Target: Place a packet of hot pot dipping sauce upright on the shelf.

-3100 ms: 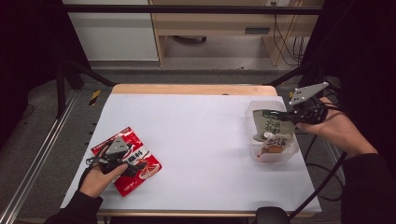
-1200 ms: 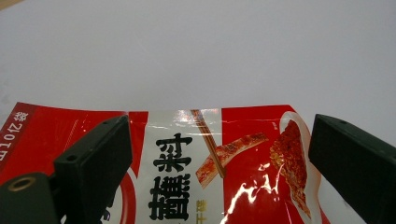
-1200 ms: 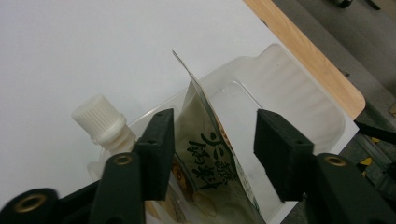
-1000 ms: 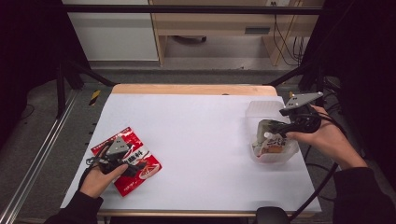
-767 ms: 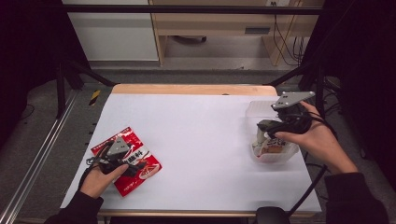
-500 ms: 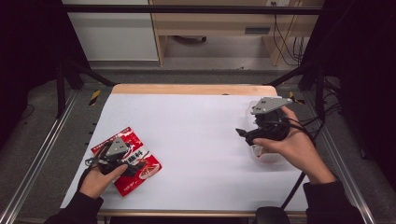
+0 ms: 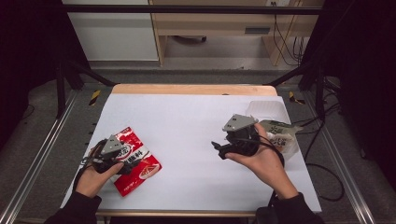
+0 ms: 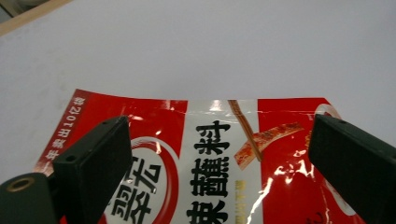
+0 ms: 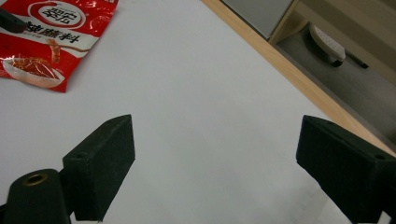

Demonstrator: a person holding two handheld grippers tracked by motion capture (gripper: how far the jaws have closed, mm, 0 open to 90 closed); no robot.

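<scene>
A white-topped bench (image 7: 187,121) with a pale wooden far edge stands among dark frame rails, a cabinet and a wooden shelf unit behind it. Take the red sauce packet (image 7: 136,161) near the bench's near-left corner as the landmark. The left gripper (image 7: 122,166) rests right over that packet, its jaws standing wide with the packet's printed face between them in the left gripper view (image 8: 210,168); the pads do not press on it. This gripper sits where it did three seconds ago. Well to the right of the packet lies a green-and-white pouch (image 7: 280,135) in a clear plastic tub (image 7: 266,108) by the bench's right edge. Earlier the right gripper (image 7: 215,148) hung over that tub with the pouch; now it has left the tub and come across toward the packet, over bare bench between the two. Its jaws have just been opening, stand wide, and hold nothing; the red packet (image 9: 51,32) lies far ahead of them.
</scene>
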